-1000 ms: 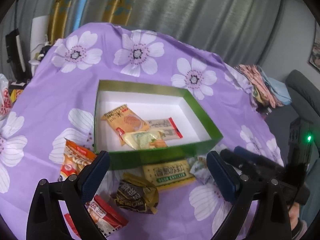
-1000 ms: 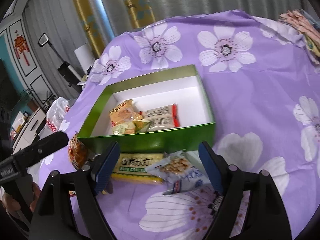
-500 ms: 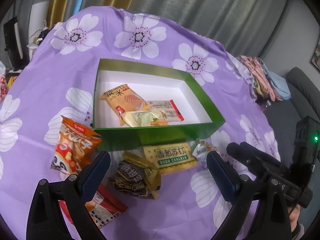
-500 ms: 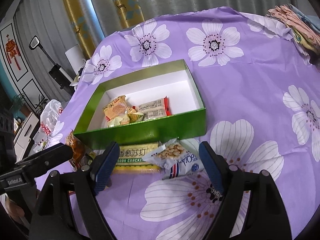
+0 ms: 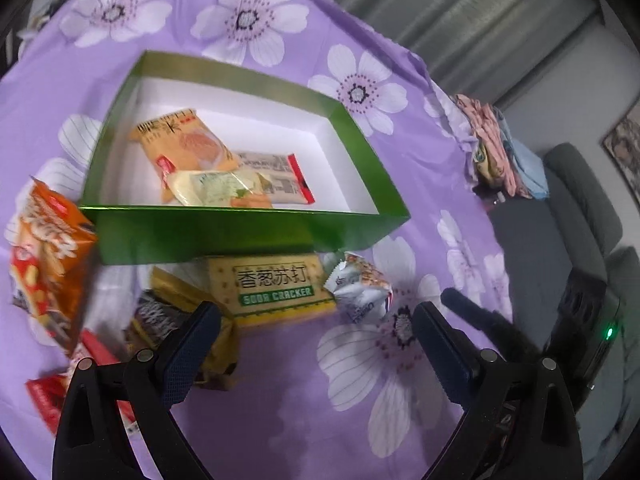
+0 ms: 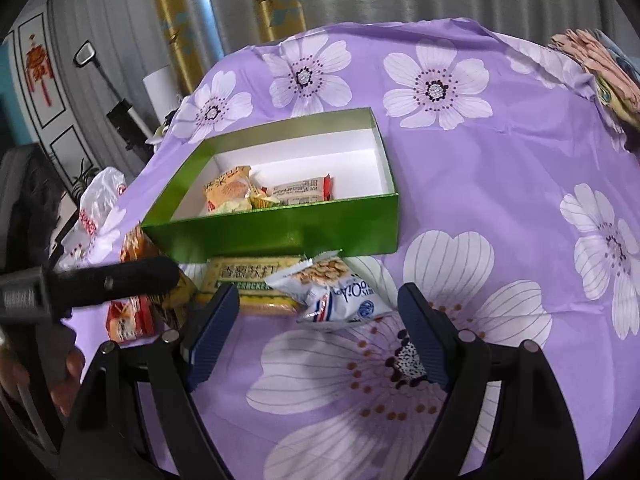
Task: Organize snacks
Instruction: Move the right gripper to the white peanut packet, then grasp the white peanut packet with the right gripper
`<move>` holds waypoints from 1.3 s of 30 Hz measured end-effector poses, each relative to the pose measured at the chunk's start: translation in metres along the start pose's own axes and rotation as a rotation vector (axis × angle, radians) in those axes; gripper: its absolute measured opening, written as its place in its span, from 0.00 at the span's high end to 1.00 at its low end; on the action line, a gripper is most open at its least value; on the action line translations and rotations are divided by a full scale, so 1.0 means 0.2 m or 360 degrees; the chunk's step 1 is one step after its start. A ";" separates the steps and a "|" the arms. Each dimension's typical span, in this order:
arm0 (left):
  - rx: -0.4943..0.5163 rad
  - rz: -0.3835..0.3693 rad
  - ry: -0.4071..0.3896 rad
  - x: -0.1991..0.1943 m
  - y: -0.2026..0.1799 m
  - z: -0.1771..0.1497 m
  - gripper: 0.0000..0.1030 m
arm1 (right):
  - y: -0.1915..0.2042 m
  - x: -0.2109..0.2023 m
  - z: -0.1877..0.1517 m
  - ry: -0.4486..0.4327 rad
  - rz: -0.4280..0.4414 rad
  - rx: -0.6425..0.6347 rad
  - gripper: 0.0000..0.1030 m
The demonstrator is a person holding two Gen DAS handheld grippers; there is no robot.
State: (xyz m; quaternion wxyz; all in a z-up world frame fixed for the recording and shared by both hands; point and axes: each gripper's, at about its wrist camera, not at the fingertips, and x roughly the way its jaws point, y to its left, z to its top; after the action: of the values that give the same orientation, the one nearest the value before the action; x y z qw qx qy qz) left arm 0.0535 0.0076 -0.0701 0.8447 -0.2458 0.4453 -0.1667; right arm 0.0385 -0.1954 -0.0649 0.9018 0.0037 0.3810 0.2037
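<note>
A green box (image 5: pixel 248 236) (image 6: pixel 280 232) with a white inside sits on the purple flowered cloth and holds three snack packets (image 5: pixel 200 160). In front of it lie a yellow soda cracker pack (image 5: pixel 276 288) (image 6: pixel 248 276), a white-blue biscuit bag (image 5: pixel 360 288) (image 6: pixel 336 292), a brown-gold packet (image 5: pixel 168 312), an orange bag (image 5: pixel 44 252) and a red packet (image 5: pixel 52 396). My left gripper (image 5: pixel 316 344) hangs open just short of the cracker pack. My right gripper (image 6: pixel 316 328) is open, the biscuit bag just beyond its fingertips. Nothing is held.
Folded clothes (image 5: pixel 500 148) lie at the table's right edge, with a grey sofa (image 5: pixel 580 200) beyond. A white plastic bag (image 6: pixel 96 208) sits off the left edge. Curtains hang behind. The cloth (image 6: pixel 500 184) right of the box is bare.
Both grippers have come down and forward toward the snacks in front of the box. The left view has tipped down, so the box and loose packets look larger. No jaws moved.
</note>
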 end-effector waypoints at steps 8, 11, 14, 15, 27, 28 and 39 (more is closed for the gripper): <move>0.0013 -0.0117 0.0091 0.13 -0.08 0.00 0.06 | -0.13 0.07 -0.06 0.0070 0.0005 0.0053 0.20; 0.0083 -0.0126 0.0115 0.18 -0.15 -0.02 0.06 | -0.17 0.10 -0.07 0.0074 0.0038 0.0065 0.20; 0.0108 -0.0098 0.0133 0.23 -0.18 -0.03 0.06 | -0.20 0.13 -0.07 0.0082 0.0107 0.0056 0.20; 0.0109 -0.0094 0.0135 0.24 -0.19 -0.03 0.06 | -0.21 0.14 -0.06 0.0083 0.0138 0.0061 0.20; 0.0082 -0.0166 0.0085 0.26 -0.23 -0.02 0.17 | -0.35 0.22 0.01 0.0178 0.0427 0.0069 0.30; 0.0090 -0.0168 0.0087 0.26 -0.24 -0.02 0.22 | -0.37 0.23 0.02 0.0181 0.0470 0.0090 0.34; 0.0066 -0.0082 0.0170 0.35 -0.22 -0.03 0.35 | -0.25 0.34 -0.05 0.0360 0.0803 0.0030 0.56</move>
State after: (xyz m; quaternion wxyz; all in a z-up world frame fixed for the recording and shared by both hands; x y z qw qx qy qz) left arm 0.0841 -0.0662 -0.0948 0.8201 -0.2304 0.4797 -0.2105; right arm 0.0932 -0.2174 -0.1268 0.7743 0.0841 0.4681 0.4175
